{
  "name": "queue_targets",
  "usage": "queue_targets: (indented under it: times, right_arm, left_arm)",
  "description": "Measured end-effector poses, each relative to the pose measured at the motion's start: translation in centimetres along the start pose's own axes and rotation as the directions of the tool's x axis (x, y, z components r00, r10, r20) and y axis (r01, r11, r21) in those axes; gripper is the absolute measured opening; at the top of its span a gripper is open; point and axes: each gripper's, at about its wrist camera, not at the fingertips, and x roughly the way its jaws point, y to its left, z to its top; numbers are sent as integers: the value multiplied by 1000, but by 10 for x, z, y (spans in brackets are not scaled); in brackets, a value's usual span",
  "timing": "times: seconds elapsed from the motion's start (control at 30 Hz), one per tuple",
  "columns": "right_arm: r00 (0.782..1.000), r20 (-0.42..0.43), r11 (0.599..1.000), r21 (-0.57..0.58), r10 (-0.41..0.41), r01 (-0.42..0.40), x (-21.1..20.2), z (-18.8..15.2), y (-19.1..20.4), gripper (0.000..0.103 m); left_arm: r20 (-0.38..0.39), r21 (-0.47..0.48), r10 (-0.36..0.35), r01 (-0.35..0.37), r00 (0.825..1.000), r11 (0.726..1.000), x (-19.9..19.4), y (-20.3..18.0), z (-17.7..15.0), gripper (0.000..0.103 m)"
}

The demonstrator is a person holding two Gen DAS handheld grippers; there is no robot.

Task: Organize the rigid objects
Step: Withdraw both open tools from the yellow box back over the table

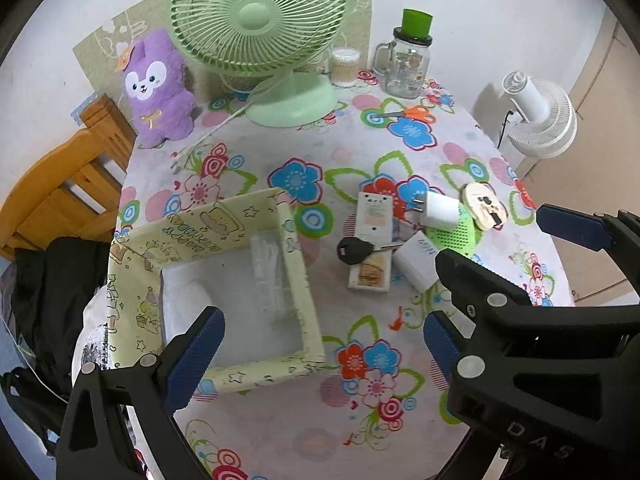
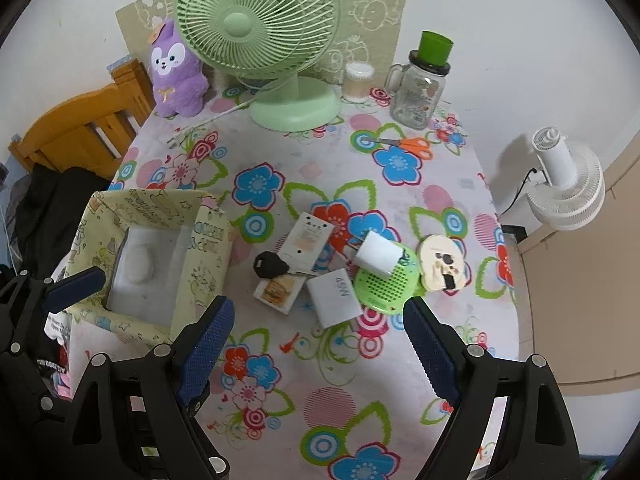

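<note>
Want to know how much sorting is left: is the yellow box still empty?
Nearly empty: the yellow box shows only a white liner; the car key and chargers lie outside on the tablecloth.

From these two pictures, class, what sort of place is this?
Probably a home room, not a workplace: a floral tablecloth, a purple plush toy, a green desk fan and a wooden chair.

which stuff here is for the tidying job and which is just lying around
For the job:
yellow patterned open box
black-headed key
long white remote
white plug charger
flat white adapter block
green perforated round disc
round cream cartoon plug

Lying about:
green desk fan
purple plush toy
orange-handled scissors
glass handled jar
</note>
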Motion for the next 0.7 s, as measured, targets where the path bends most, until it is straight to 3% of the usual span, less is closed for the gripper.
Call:
queue_targets:
  times: [0.7]
  right_arm:
    - [1000, 8, 1000, 12, 1, -1, -10, -13, -71, 88]
  left_arm:
    - [5, -44, -22, 23, 1000, 999, 0, -51, 8, 101]
